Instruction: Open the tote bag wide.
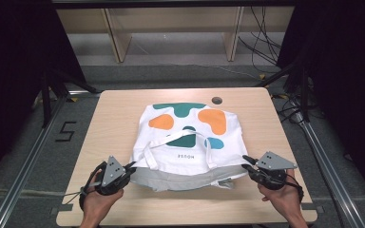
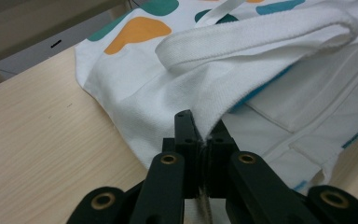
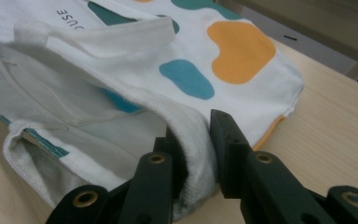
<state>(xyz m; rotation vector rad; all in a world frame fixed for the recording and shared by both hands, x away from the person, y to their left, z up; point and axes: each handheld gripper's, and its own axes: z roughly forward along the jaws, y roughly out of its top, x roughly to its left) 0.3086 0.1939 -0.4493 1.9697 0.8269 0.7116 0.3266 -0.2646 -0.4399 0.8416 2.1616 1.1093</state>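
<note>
A white tote bag [image 1: 187, 137] printed with orange, green and blue blobs lies flat on the wooden table [image 1: 114, 118], its mouth toward me. My left gripper [image 1: 132, 167] is shut on the upper layer of the rim at the bag's left corner [image 2: 214, 107], and the fabric rises from the jaws [image 2: 203, 130]. At the right corner, my right gripper [image 1: 245, 160] is shut on a bunched fold of the rim [image 3: 191, 126]. The upper layer is raised off the grey lining [image 1: 180, 178]. A white strap handle [image 2: 261, 32] lies across the bag's face [image 3: 98, 39].
A round dark hole [image 1: 216, 100] sits in the tabletop just beyond the bag. Bare wood shows on both sides of the bag and along the near edge. Metal frame rails [image 1: 323, 156] run beside the table, and wooden shelf legs [image 1: 116, 38] stand behind it.
</note>
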